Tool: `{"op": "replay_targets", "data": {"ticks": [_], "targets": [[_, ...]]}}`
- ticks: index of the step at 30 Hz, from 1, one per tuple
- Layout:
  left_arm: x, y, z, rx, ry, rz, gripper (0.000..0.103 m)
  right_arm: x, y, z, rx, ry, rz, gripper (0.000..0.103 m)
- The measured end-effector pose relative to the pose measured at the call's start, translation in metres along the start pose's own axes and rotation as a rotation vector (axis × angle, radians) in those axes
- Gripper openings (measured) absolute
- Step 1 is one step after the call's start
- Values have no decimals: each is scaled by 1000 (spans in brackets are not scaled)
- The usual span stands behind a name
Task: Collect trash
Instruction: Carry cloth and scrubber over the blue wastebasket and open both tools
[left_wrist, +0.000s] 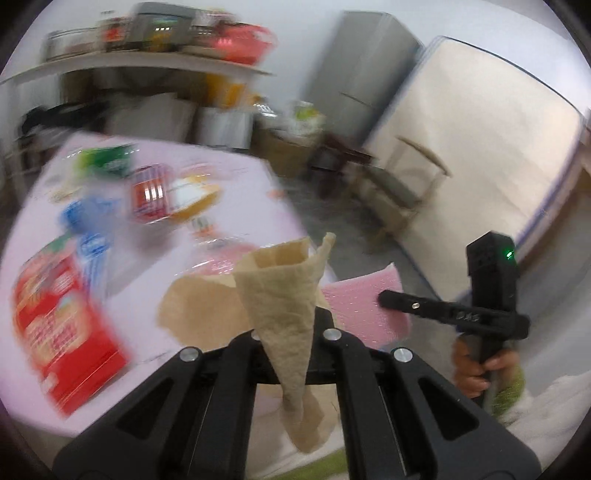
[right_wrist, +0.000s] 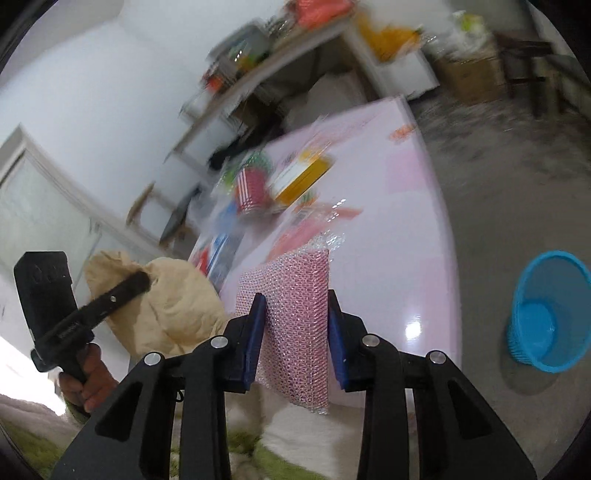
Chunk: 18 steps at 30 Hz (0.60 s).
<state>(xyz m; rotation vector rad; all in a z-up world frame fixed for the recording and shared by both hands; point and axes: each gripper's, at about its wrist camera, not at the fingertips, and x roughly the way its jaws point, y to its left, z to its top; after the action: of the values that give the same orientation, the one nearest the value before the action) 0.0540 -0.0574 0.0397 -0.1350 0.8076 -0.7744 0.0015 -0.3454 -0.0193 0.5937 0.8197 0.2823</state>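
Left gripper (left_wrist: 286, 325) clamped tight on crumpled brown paper (left_wrist: 284, 295), right gripper (right_wrist: 297, 332) part-closed on pink bubble wrap (right_wrist: 295, 314), both above pink table (right_wrist: 406, 240); risk: limp pieces slip short of blue wastebasket (right_wrist: 546, 314).

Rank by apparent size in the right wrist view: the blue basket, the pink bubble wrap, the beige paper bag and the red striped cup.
1. beige paper bag
2. pink bubble wrap, close to the bag in apparent size and nearest the camera, so this order is unsure
3. blue basket
4. red striped cup, blurred and farther off
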Motion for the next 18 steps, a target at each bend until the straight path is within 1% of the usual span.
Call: {"op": "replay_targets", "data": {"ticks": [1, 2, 3, 4, 6, 7, 8, 9, 10, 12, 15, 18], "targets": [[11, -11, 7, 17, 17, -31, 0, -21, -16, 0, 27, -53, -39, 32], [31, -28, 19, 49, 44, -72, 0, -38, -30, -1, 51, -95, -80, 32], [47, -41, 26, 76, 60, -93, 0, -53, -43, -2, 72, -131, -126, 32], [73, -60, 37, 114, 91, -117, 0, -65, -54, -3, 92, -162, -168, 32], [116, -88, 50, 143, 160, -172, 0, -97, -85, -8, 165, -237, -273, 32], [143, -104, 56, 148, 205, -205, 0, -109, -101, -11, 202, -267, -337, 32], [163, -116, 59, 153, 236, -226, 0, -116, -111, -14, 224, -282, -395, 32], [192, -132, 63, 163, 280, -248, 0, -123, -125, -17, 252, -297, -488, 32], [212, -143, 64, 175, 307, -254, 0, -128, -140, -20, 278, -306, -570, 32], [272, -173, 62, 214, 392, -240, 0, -132, -165, -24, 330, -309, -642, 32], [348, -199, 47, 230, 519, -210, 0, -127, -212, -31, 435, -306, -685, 32], [406, -214, 27, 266, 584, -152, 0, -111, -254, -38, 515, -286, -723, 32]]}}
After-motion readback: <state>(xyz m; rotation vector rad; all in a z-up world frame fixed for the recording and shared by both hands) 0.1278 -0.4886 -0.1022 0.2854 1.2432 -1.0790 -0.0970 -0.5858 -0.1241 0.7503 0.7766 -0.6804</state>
